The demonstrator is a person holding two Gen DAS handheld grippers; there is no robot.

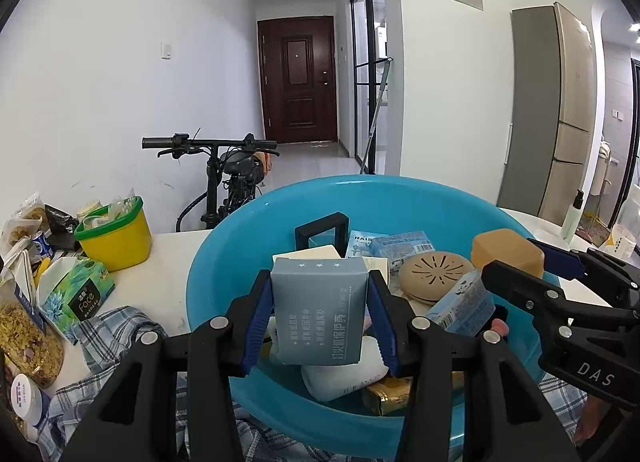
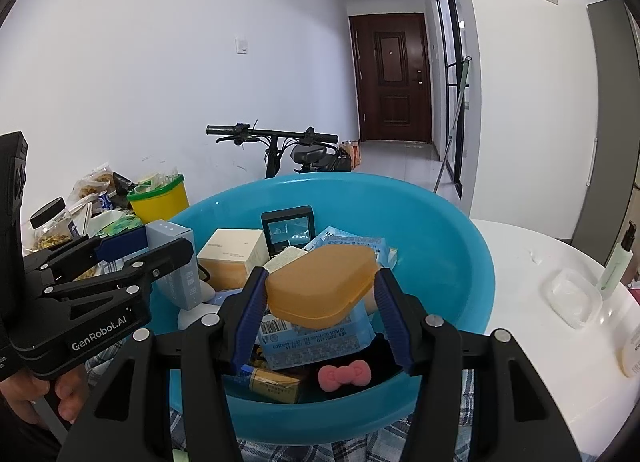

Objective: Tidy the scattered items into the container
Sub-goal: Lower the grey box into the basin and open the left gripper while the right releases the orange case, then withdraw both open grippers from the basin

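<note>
A blue basin sits on a white table, full of several items: a round tan vented disc, blue tissue packs, a black frame, a cream box and a pink bow. My left gripper is shut on a grey-blue box and holds it over the basin; the same box shows in the right wrist view. My right gripper is shut on an orange soap case above the basin; the case also shows in the left wrist view.
Left of the basin stand a yellow tub with a green rim, a green tissue pack and snack bags. A checked cloth lies under the basin's near edge. At the right are a clear lidded box and a pump bottle. A bicycle stands behind.
</note>
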